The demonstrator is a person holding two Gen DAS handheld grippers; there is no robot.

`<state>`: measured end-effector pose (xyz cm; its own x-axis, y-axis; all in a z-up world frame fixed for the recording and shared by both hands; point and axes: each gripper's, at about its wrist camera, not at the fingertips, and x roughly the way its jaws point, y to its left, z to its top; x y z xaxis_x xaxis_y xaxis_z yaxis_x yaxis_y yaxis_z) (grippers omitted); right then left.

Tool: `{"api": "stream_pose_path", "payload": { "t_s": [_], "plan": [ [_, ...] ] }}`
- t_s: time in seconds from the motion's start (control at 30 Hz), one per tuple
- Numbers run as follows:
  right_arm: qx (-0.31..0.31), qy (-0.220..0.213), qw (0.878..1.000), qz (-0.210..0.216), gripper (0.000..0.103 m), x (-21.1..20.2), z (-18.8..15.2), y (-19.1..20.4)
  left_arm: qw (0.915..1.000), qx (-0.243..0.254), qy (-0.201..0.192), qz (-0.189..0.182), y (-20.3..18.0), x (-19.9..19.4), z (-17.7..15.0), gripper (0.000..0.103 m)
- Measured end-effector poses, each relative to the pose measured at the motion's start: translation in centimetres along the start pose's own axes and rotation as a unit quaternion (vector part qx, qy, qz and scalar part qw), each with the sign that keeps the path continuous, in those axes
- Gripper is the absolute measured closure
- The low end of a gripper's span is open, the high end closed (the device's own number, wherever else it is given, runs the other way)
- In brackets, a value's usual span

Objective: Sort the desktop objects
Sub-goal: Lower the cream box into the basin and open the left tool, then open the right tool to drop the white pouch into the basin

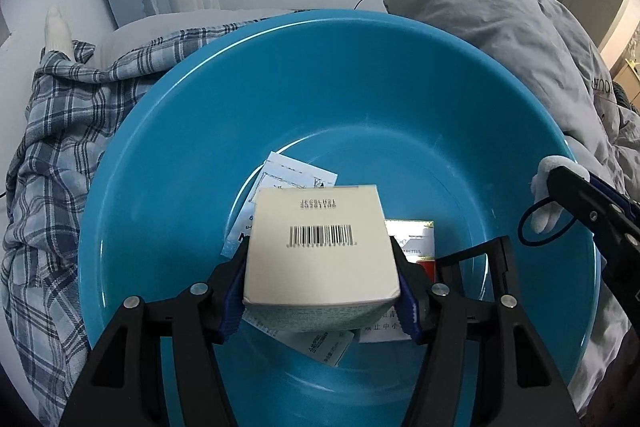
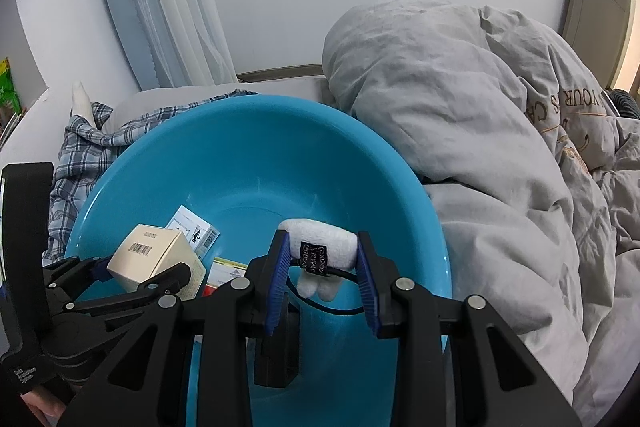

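Nearest the left wrist camera, the left gripper (image 1: 320, 267) has its 2 blue ribbed pads set against the 2 side faces of a cream carton (image 1: 320, 247), barcode face up, low inside the blue basin (image 1: 280, 75). Whether the pads are pressing or have just eased off cannot be told here; the carton sits between them, above the flat items on the basin floor. The step in hand appears to be releasing the carton into the basin. To do it well, the jaws should part evenly so neither pad drags a corner, then lift straight up and clear of the rim.

The carton is matte card with crisp edges and a slightly crushed lower corner. Under it lie a red and white pack (image 1: 416, 251) and thin printed leaflets (image 1: 296, 175), all glossy and flat.

Next, the right gripper (image 2: 322, 267) is clamped on a white plush toy (image 2: 328, 247), soft and napped, with a black woven label and a thin black cord loop hanging below. It hovers over the near right side of the basin, waiting its turn by my reading.

The basin is smooth, round, shiny plastic. Beyond it lie a plaid cloth (image 1: 60, 147), a rumpled grey duvet (image 2: 500, 147) and a sheer curtain (image 2: 172, 7).
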<state>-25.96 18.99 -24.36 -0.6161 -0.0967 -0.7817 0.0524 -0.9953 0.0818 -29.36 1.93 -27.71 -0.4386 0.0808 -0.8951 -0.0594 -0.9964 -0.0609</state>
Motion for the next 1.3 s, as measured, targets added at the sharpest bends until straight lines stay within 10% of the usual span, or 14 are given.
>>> {"api": "stream_pose_path", "payload": {
  "t_s": [0.67, 1.3],
  "plan": [
    [0.002, 0.05, 0.999, -0.015, 0.072, 2.2, -0.8, -0.6, 0.9829, -0.008, -0.183, 0.021, 0.6, -6.8, 1.2, 0.015],
    [-0.002, 0.058, 0.998, -0.024, 0.063, 2.4, -0.9, -0.3, 0.9875, -0.01, -0.156, 0.015, 0.5, -6.1, 0.9, 0.015]
  ]
}}
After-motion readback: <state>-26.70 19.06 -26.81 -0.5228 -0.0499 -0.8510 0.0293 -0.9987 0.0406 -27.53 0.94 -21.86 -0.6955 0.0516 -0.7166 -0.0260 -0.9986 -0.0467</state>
